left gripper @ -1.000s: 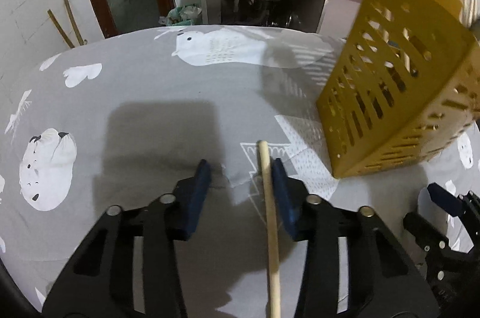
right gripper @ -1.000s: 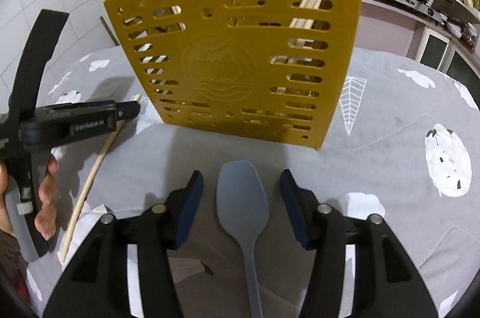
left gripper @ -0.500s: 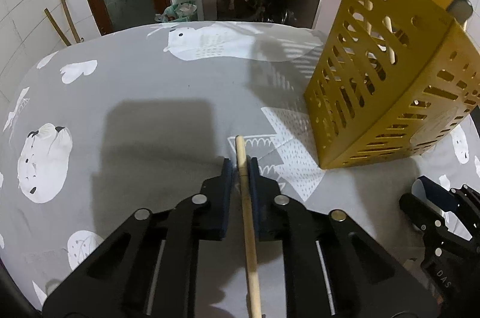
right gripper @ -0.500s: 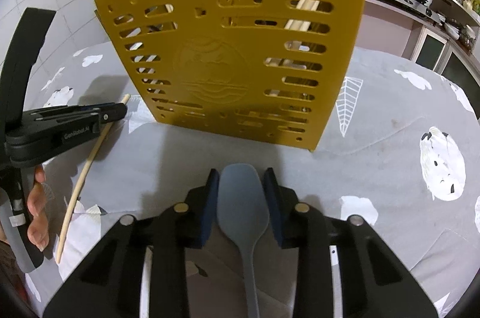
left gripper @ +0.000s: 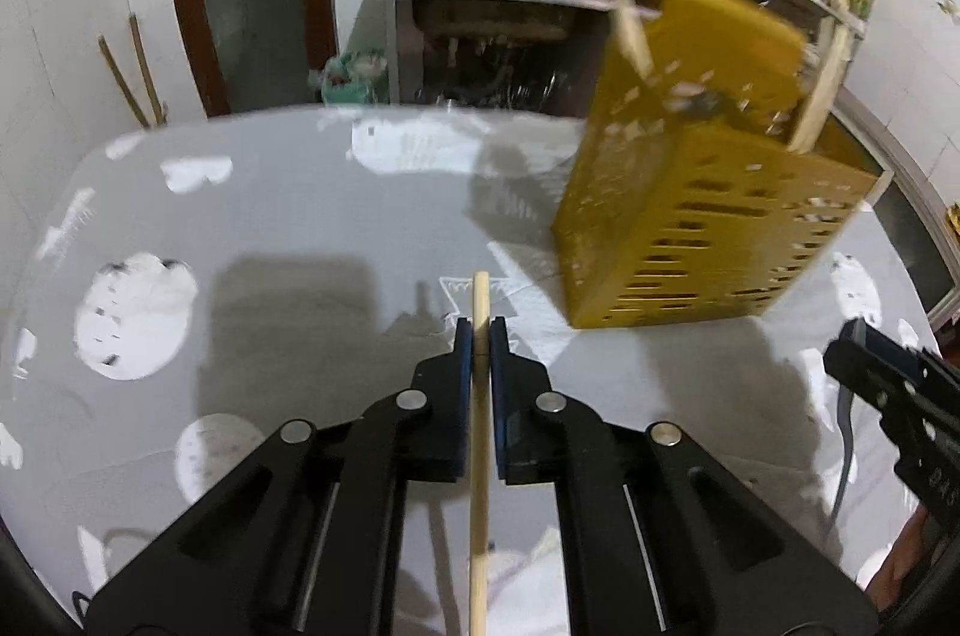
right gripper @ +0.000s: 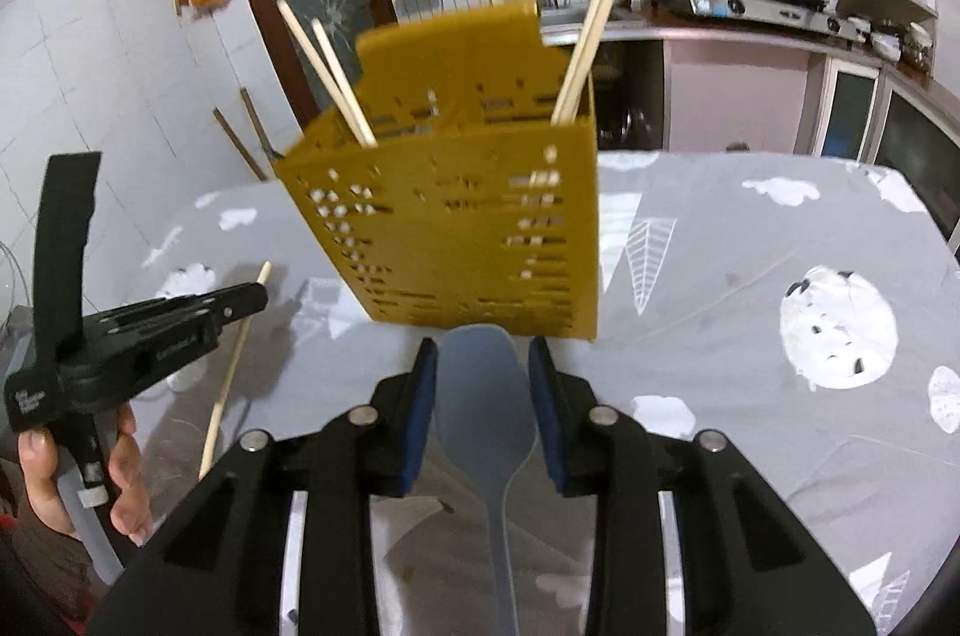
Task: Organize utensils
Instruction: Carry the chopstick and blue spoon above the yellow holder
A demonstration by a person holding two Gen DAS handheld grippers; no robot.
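A table covered with a grey cloth [right gripper: 750, 240] printed with white shapes fills most of both views. On it stands a yellow utensil holder [right gripper: 456, 228] with many slots in its walls; it is upright, and several wooden chopsticks [right gripper: 591, 36] stick out of its top, some leaning left and some leaning right. In the left wrist view the same holder [left gripper: 702, 216] is seen to the right of centre, a little blurred.

The right gripper [right gripper: 480, 366] is just in front of the holder. Its blue pads press on both edges of the bowl of a grey-blue spoon [right gripper: 483, 396], so it holds the spoon at a narrow opening; the handle runs back under the gripper.

The left gripper [left gripper: 480, 336] is almost fully closed on one wooden chopstick [left gripper: 480, 444], whose tip stands out a little beyond the pads. In the right wrist view this gripper [right gripper: 240, 300] is seen at the left, held by a hand [right gripper: 78, 480], with the chopstick [right gripper: 231, 372] slanting down from it.
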